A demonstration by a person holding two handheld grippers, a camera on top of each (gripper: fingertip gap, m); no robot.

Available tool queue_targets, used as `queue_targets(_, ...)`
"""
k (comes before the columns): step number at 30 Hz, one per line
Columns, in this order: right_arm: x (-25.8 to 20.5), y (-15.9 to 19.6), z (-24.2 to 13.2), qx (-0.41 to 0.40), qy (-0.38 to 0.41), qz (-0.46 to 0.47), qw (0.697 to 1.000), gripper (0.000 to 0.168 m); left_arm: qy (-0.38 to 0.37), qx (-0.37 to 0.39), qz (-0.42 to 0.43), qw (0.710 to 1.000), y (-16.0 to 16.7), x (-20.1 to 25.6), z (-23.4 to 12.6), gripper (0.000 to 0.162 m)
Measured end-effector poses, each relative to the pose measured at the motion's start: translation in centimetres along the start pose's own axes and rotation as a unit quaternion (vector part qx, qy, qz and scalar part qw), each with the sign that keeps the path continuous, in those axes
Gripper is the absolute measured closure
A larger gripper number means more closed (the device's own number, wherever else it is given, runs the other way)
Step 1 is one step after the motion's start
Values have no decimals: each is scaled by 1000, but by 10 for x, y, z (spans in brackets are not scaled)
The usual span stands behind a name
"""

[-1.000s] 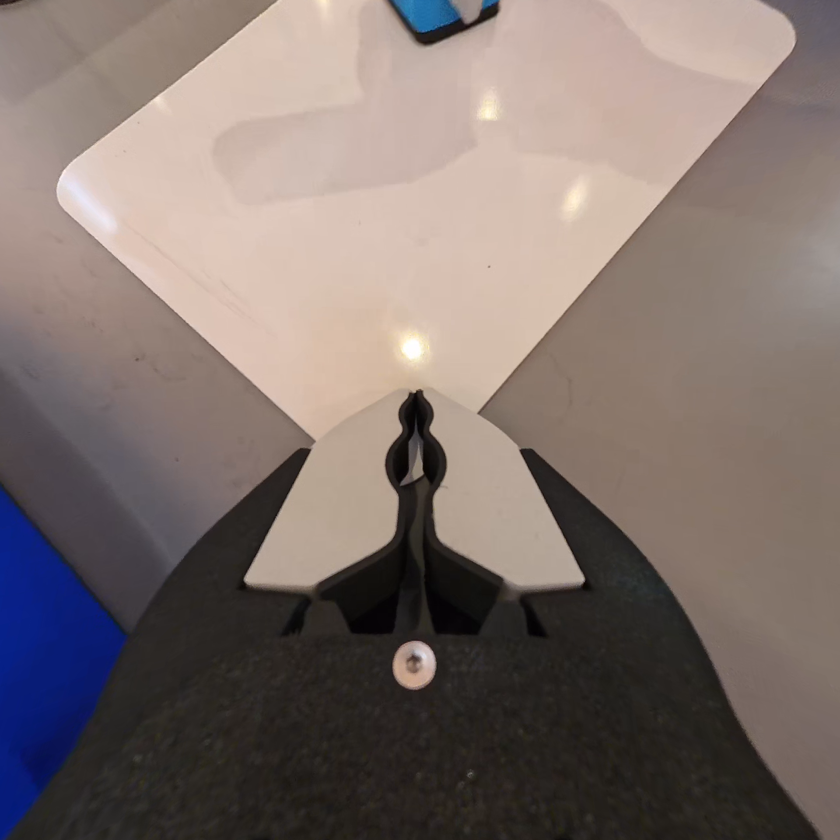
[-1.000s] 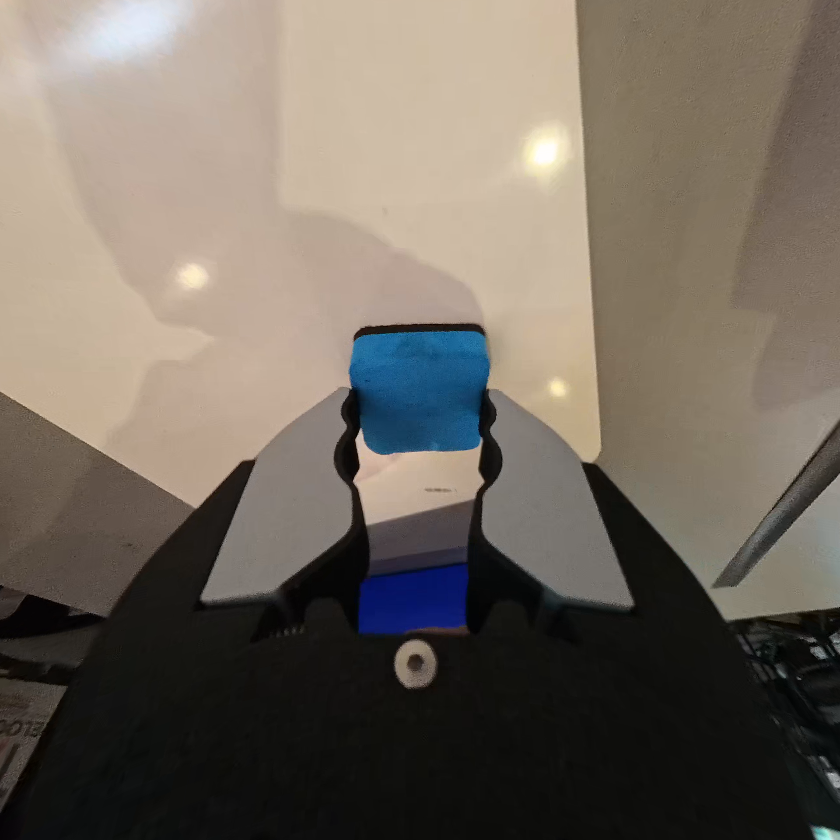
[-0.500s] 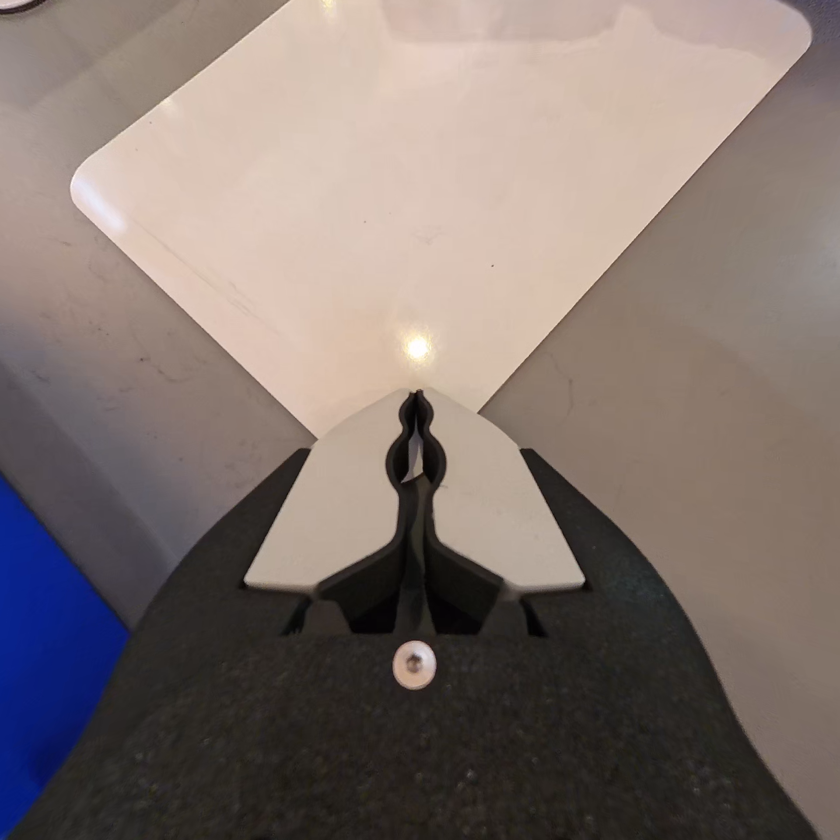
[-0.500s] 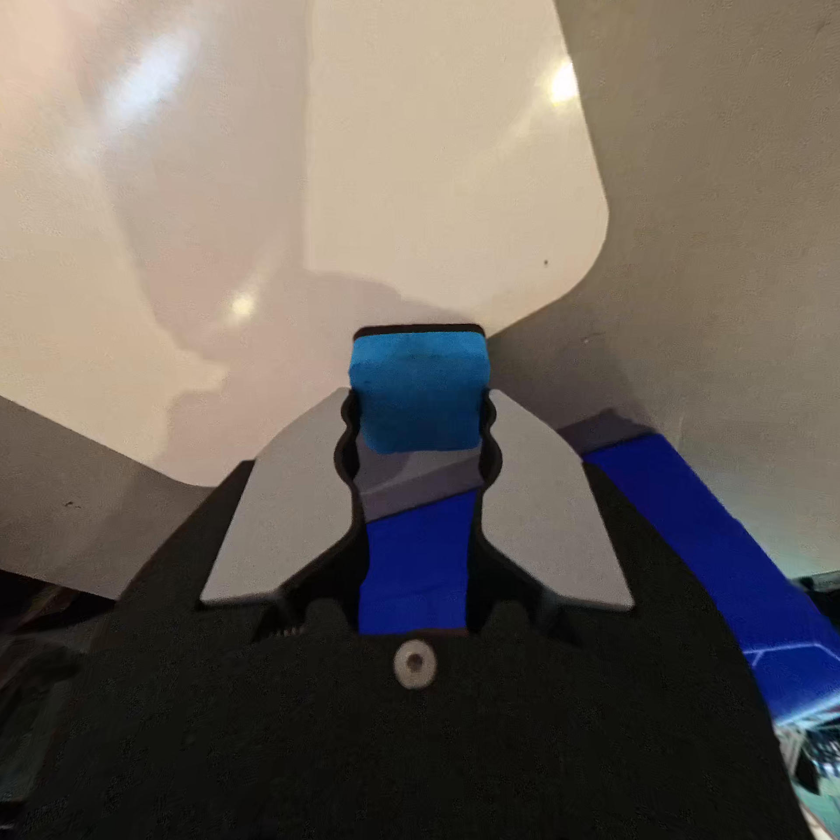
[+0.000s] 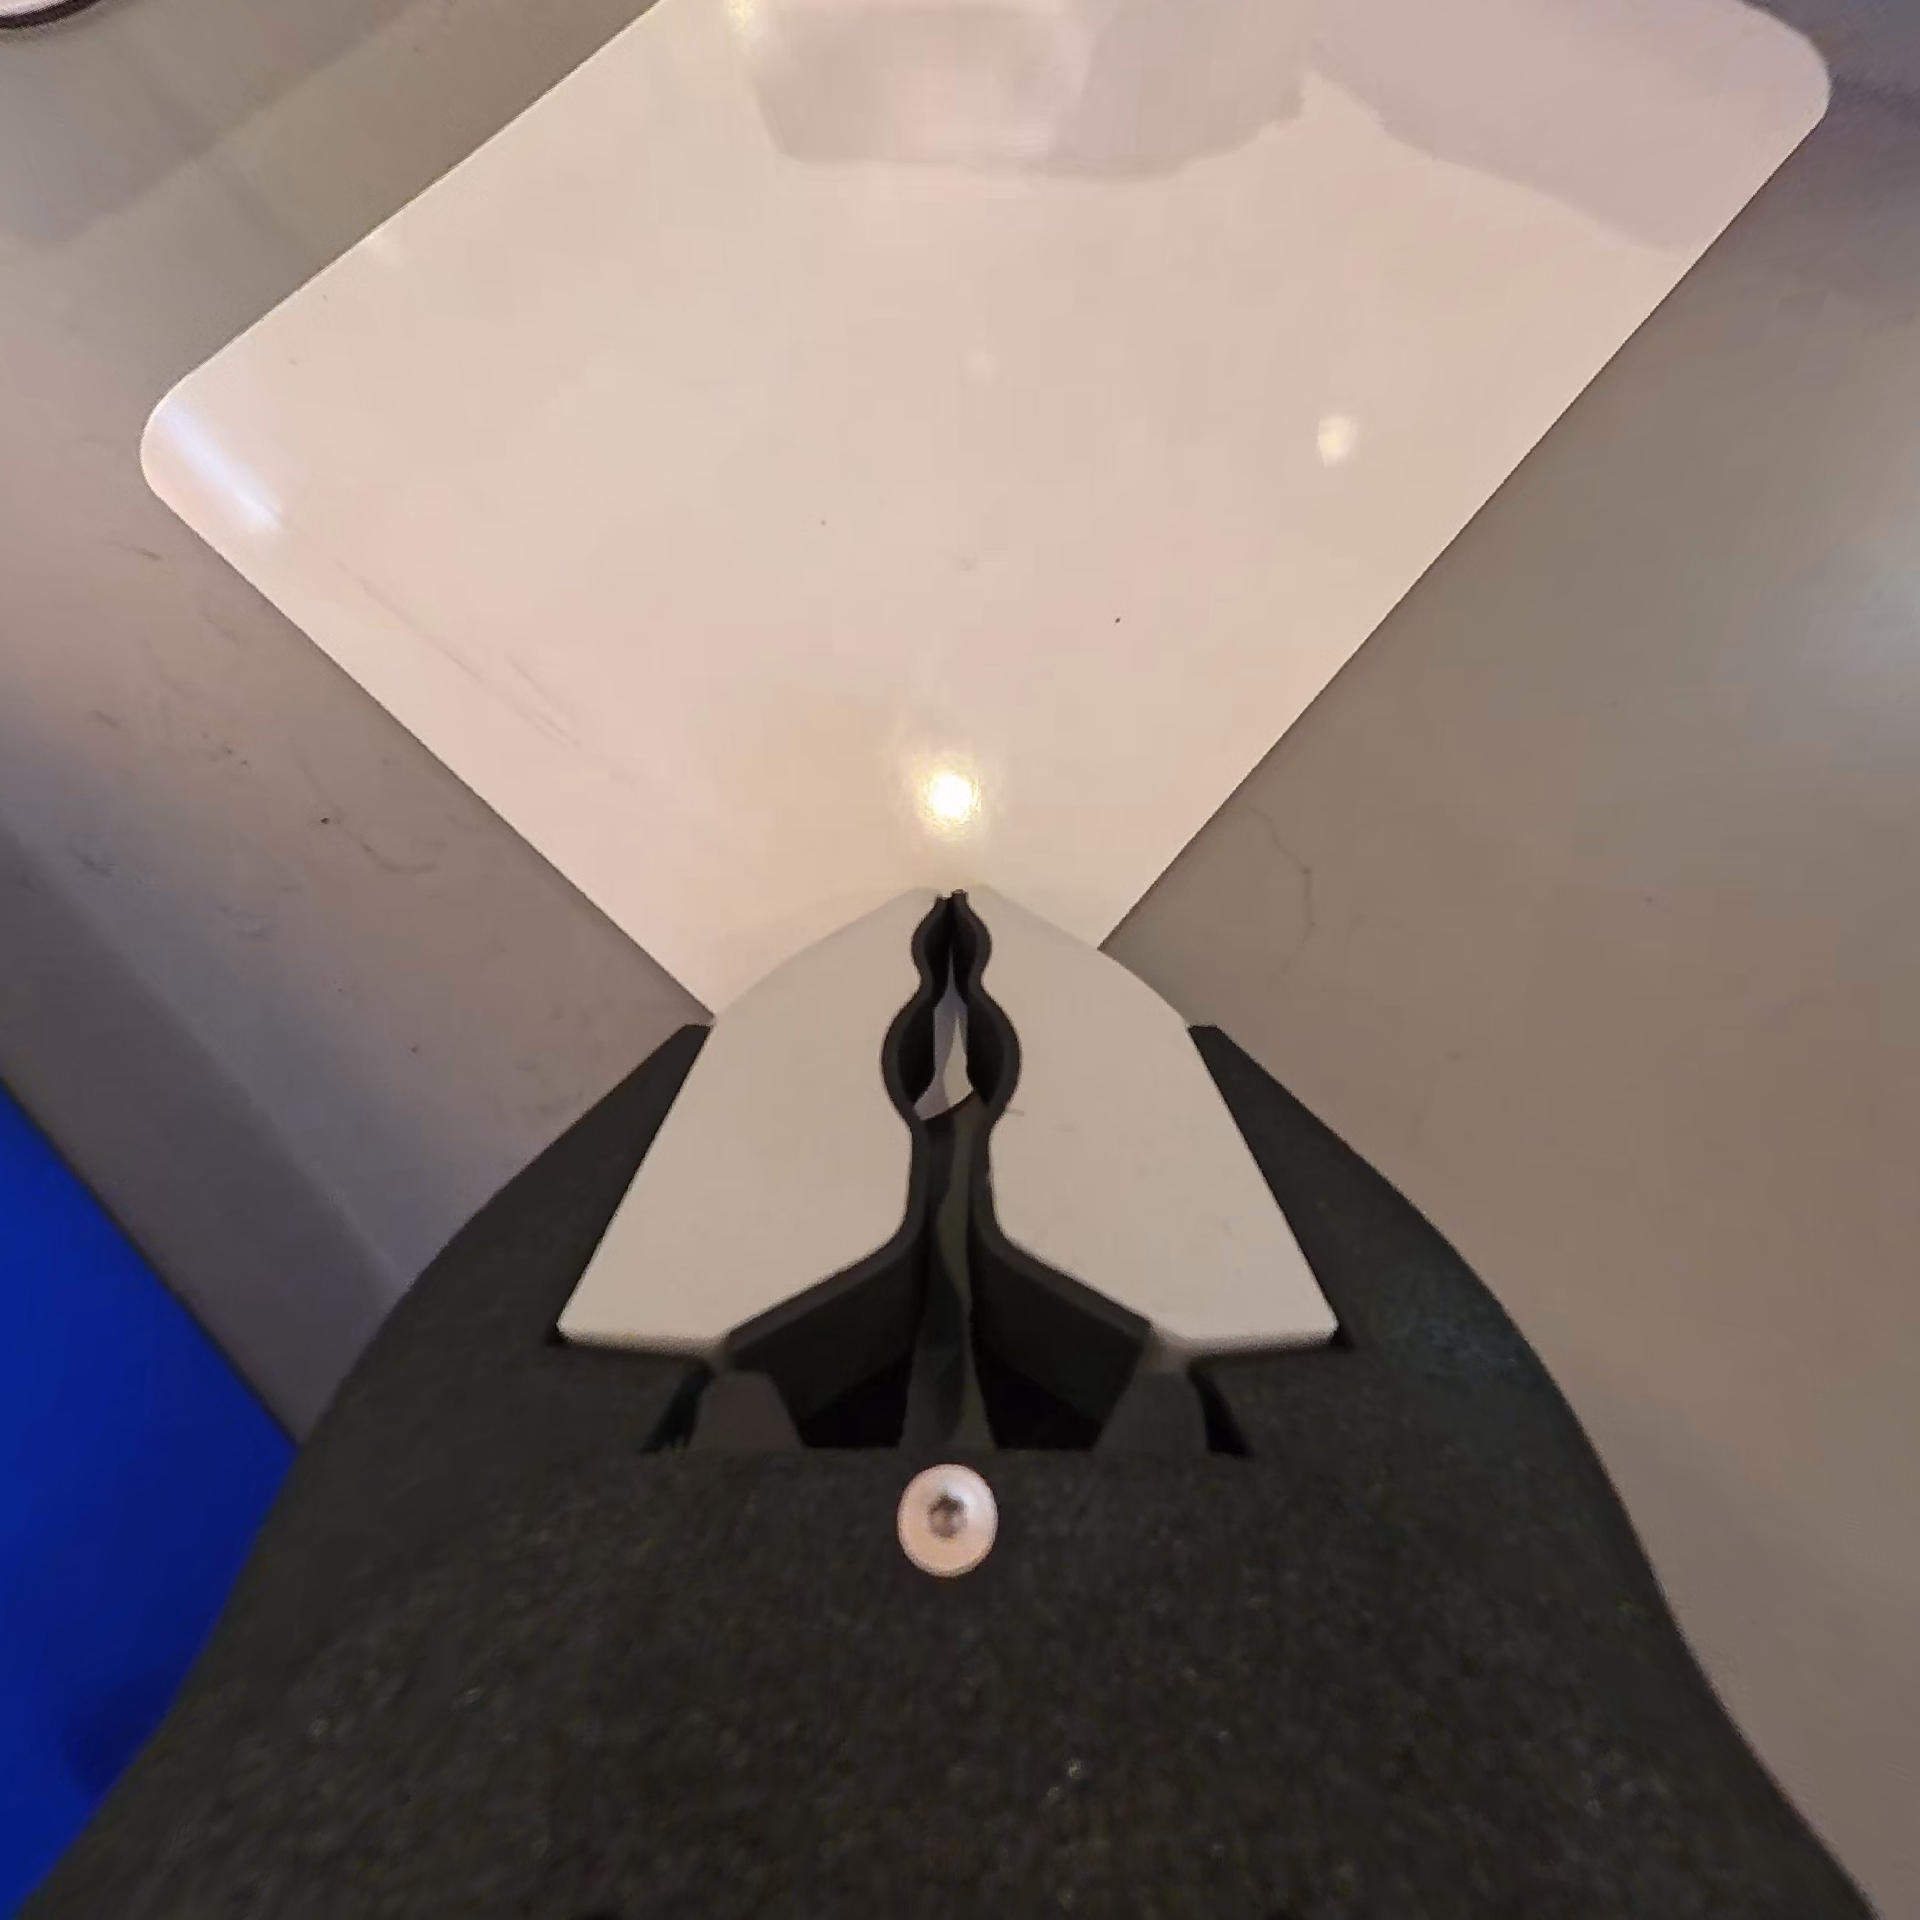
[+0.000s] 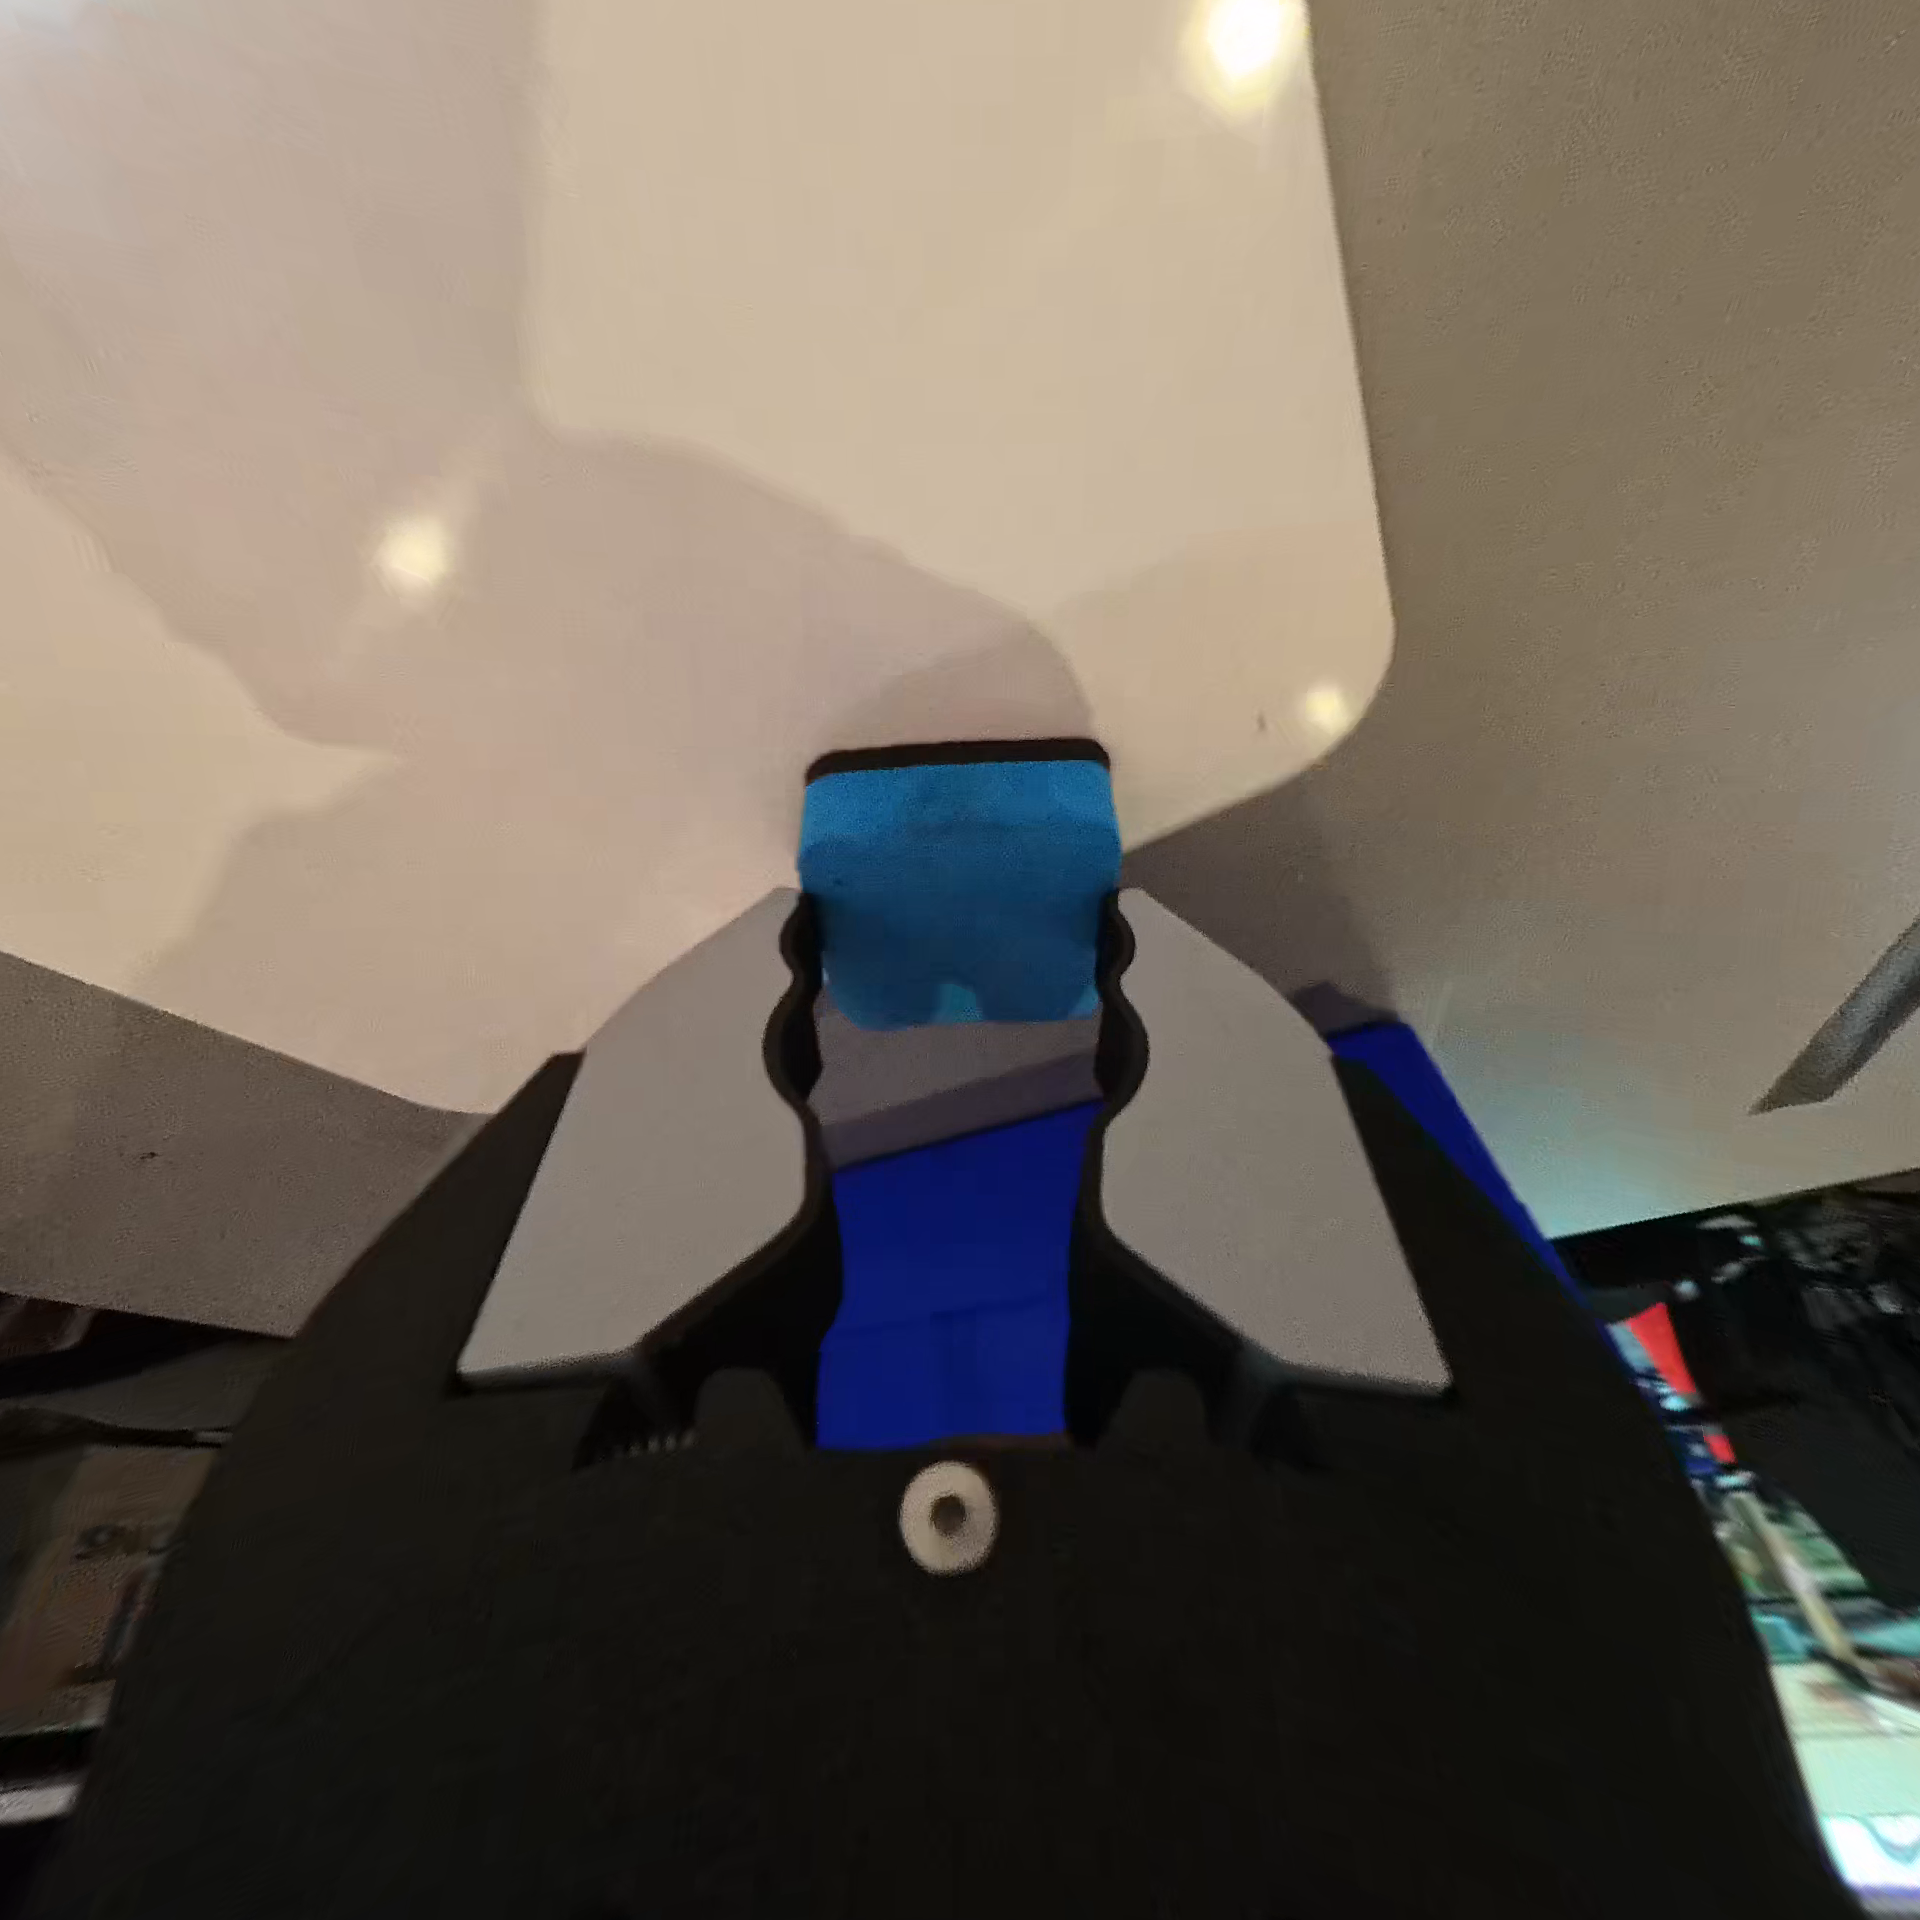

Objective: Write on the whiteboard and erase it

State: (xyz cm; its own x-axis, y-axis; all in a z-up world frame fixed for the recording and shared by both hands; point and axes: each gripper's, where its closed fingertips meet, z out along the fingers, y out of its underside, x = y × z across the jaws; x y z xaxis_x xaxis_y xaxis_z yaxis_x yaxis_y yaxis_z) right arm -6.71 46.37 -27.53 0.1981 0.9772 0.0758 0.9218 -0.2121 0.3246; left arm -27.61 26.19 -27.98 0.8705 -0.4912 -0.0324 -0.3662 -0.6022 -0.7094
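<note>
The white whiteboard [image 5: 831, 436] lies flat on the grey table and shows no marks; it also fills the upper part of the right wrist view [image 6: 831, 364]. My left gripper [image 5: 951, 899] is shut with nothing visible between its jaws, its tips over the board's near corner. My right gripper [image 6: 961, 914] is shut on a blue eraser [image 6: 951, 883] with a black felt underside, held at a rounded corner of the board. Whether the eraser touches the board I cannot tell. No marker is in view.
The grey table [image 5: 1558, 935] surrounds the board. A blue surface [image 5: 94, 1351] lies beyond the table's edge at lower left, and shows under the right gripper [image 6: 945, 1268]. A grey metal bar [image 6: 1860, 1029] and cluttered items [image 6: 1787, 1558] are at the right.
The eraser has left the far part of the board in the left wrist view. The right gripper moved with the eraser across the board to its corner. The left gripper has stayed almost still.
</note>
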Motion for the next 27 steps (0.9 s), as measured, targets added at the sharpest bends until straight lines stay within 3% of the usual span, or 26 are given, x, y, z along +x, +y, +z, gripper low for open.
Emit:
queue_targets(5,-68,-124,-47,59,17,-108,992,118,1,-1,-3,1000,-1,-1,1,162)
queue_targets(7,-78,-149,-56,55,32,-134,989,118,2,-1,-4,1000,-1,-1,1,162)
queue_targets(14,-18,-116,-41,36,25,-39,998,118,-5,0,0,1000,0,-1,0,162)
queue_targets(19,-103,-145,-58,55,55,-177,981,118,-24,-2,-4,1000,4,-5,-4,162)
queue_targets(24,-87,-122,-48,35,4,-75,997,118,-49,-11,-12,999,15,-12,-14,162)
queue_targets(27,-131,-104,-46,7,13,-100,995,118,-38,-4,-18,999,13,-11,-13,162)
